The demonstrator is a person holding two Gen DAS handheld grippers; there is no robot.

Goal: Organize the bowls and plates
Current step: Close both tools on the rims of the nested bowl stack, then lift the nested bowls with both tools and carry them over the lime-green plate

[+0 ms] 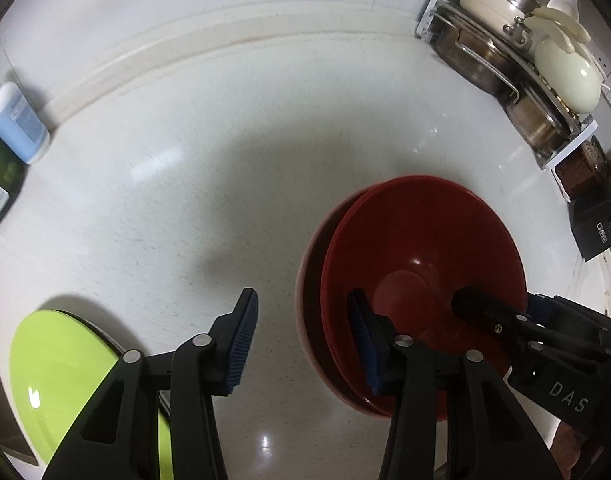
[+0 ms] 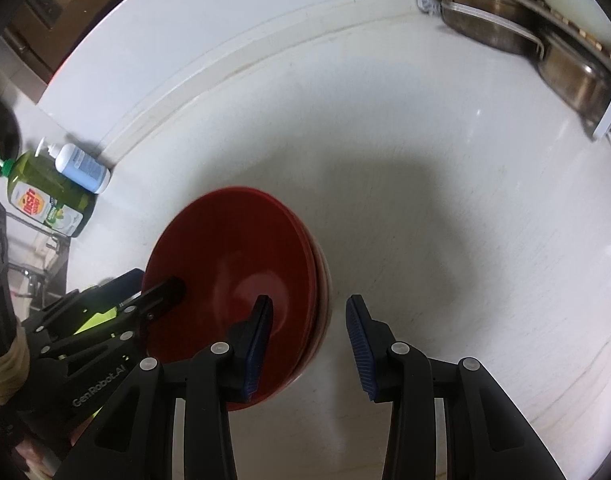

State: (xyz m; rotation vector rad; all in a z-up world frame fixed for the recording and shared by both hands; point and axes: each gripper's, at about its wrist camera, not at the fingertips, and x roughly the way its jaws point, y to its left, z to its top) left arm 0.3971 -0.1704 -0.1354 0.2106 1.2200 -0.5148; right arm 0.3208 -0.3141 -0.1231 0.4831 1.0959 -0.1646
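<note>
In my left wrist view, my left gripper [image 1: 303,334] has its jaws spread, with bare countertop showing between the blue ribbed pads. The stack of red, round, glossy bowls [image 1: 421,256] sits in the lower right of that frame. My right-hand finger [image 1: 365,344] stands over the near left rim of the top bowl, its pad facing away from the bowl's hollow, while the other finger stays over the white speckled stone countertop [image 1: 185,200] to the left. I cannot tell whether that pad touches the rim. A lime-green, round, shiny plate [image 1: 61,364] lies at the lower left, partly hidden behind my left finger's arm.

In my right wrist view, my right gripper [image 2: 309,338] is likewise spread apart and pinching nothing. The red bowls [image 2: 229,264] sit left of centre, and their right-hand rim runs into the gap between my pads: my left finger [image 2: 259,344] hangs over the inside of the top bowl, my right finger over the counter just outside the stack. The stack's lower rims show as thin red edges on its right side.

Each gripper's black tip shows in the other's view, reaching into the top bowl from the opposite side.

At the upper right of the left wrist view stands a white rack of steel pots and cream lids [image 1: 517,60]; at the left edge, a pale blue pump bottle [image 1: 17,124] and a green dish-soap bottle [image 2: 45,196].
</note>
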